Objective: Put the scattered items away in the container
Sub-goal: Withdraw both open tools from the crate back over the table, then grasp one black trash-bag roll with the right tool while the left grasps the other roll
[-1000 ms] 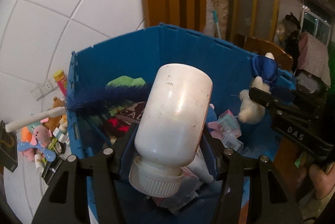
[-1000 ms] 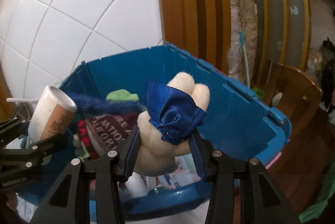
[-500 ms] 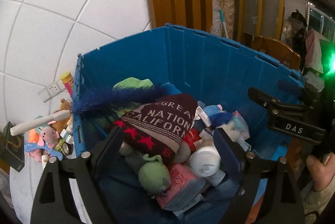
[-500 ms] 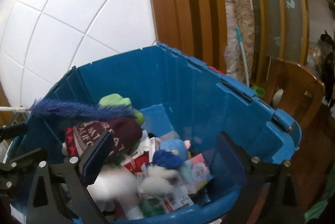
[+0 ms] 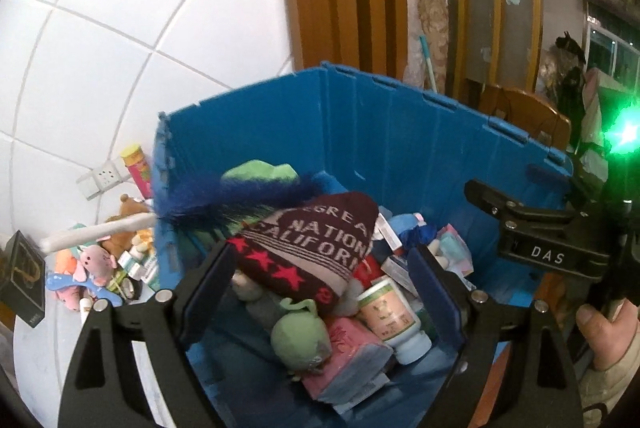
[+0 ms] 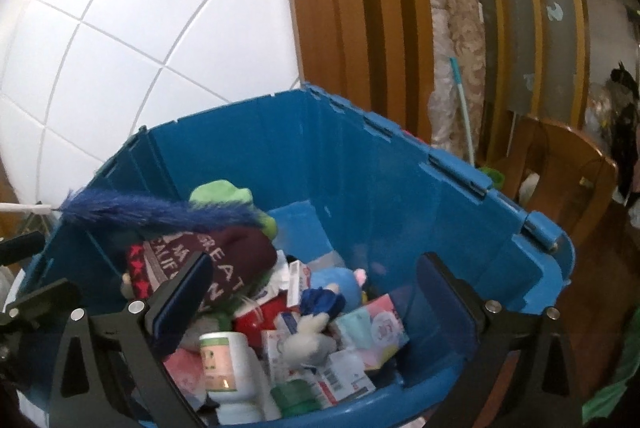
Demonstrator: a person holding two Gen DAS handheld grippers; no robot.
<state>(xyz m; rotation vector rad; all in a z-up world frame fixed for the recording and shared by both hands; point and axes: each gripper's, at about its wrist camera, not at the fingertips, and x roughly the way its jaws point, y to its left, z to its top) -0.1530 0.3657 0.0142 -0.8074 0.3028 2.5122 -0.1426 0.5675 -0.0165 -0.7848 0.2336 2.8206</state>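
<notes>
Two grippers hang over the blue crate (image 5: 400,132), and both stand with jaws spread wide and nothing between them: the left gripper (image 5: 320,284) frames the heap from above, and the right gripper (image 6: 312,292) does the same from its side. Inside the crate lie a maroon knit hat (image 5: 316,248), a white bottle (image 5: 392,312) with its cap toward 5 o'clock, a green plush (image 5: 300,336), a pink packet (image 5: 348,352), a small white plush with a blue ribbon (image 6: 312,332) and assorted boxes. The main risk, as I judge it, is the blue feather duster (image 5: 232,196): its brush rests on the heap, but its white handle sticks out over the crate's wall toward 9 o'clock, so a nudge from a finger or a shifting pile could tip it out again. The pile is also high on the hat's side, so a dropped item may roll off toward the low corner or bounce over the rim. Outside the crate, at 8 o'clock in the left wrist view, more things lie scattered on the white table (image 5: 36,360): pink plush toys (image 5: 94,260), a brown teddy (image 5: 128,212), small boxes and a tube (image 5: 136,168) standing against the crate's wall; reaching for them, the left gripper could catch the duster's handle. Relative to the left gripper, those loose items sit well apart at 9 o'clock, with the crate wall between; the right wrist view does not show them
</notes>
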